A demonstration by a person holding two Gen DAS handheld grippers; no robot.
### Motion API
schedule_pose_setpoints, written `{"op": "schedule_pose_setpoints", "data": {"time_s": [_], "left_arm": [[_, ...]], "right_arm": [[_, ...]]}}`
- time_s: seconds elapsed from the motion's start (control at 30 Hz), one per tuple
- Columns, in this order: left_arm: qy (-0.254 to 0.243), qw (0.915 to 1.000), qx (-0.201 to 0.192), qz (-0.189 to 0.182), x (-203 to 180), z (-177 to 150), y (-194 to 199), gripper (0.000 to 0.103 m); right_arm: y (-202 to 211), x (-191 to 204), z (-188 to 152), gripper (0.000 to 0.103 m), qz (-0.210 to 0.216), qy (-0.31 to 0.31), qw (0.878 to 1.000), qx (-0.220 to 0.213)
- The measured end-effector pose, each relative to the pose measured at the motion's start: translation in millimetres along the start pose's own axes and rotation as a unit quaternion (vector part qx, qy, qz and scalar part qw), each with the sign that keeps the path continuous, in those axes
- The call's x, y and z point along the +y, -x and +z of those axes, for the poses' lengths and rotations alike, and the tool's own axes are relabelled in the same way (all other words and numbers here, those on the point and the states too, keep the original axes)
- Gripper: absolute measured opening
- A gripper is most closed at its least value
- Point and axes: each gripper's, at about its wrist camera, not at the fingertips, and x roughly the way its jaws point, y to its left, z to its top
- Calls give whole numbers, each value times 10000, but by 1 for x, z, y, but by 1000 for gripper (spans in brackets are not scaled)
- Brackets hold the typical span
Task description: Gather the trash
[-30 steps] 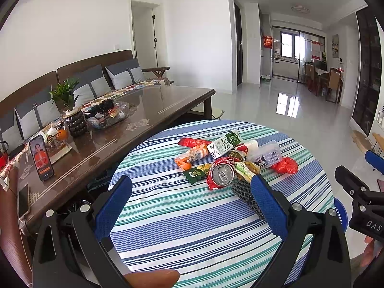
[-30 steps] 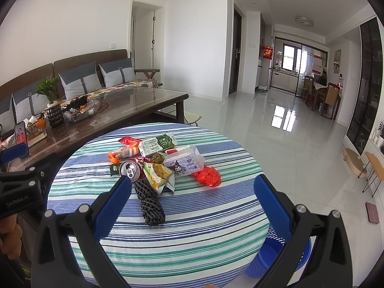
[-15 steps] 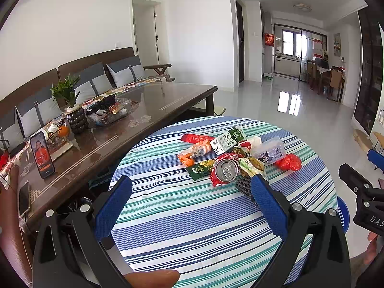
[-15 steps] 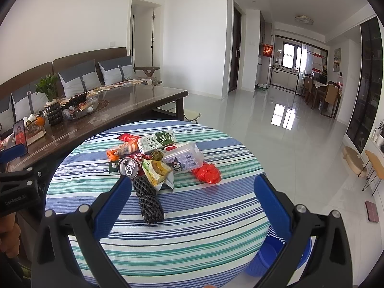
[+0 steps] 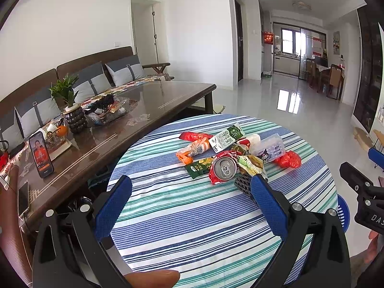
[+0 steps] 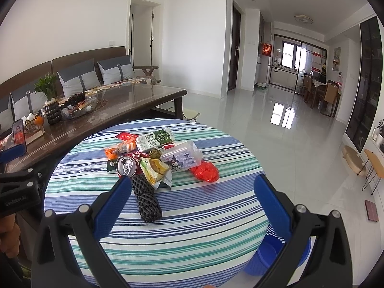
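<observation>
both the left gripper (image 5: pixel 188 187) and right gripper (image 6: pixel 192 187) are held wide apart, nothing gripped, above the striped table (image 6: pixel 192 228) near the trash pile (image 6: pixel 153 156).

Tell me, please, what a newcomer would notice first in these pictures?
A heap of trash in the middle of the striped round table, with a can facing the camera. A blue bin stands on the floor at the table's right edge. Both claws, left and right, gape open over the near side.
</observation>
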Motion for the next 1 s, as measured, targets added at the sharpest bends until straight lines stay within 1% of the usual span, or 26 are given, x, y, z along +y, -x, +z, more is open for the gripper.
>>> {"op": "schedule_pose_setpoints", "data": {"time_s": [0.2,0.67,1.0], "left_arm": [[-24,10000,53,10,-4,-6,-4,98],[-31,10000,52,16,-5,-7,-6,98],[-12,10000,83,7,0,-11,-9,98]], "right_arm": [[-2,-2,-1,98,-16,-44,10000,10],[-2,0,0,98,-6,29,10000,62],[-2,0,1,98,-5,32,10000,63]]}}
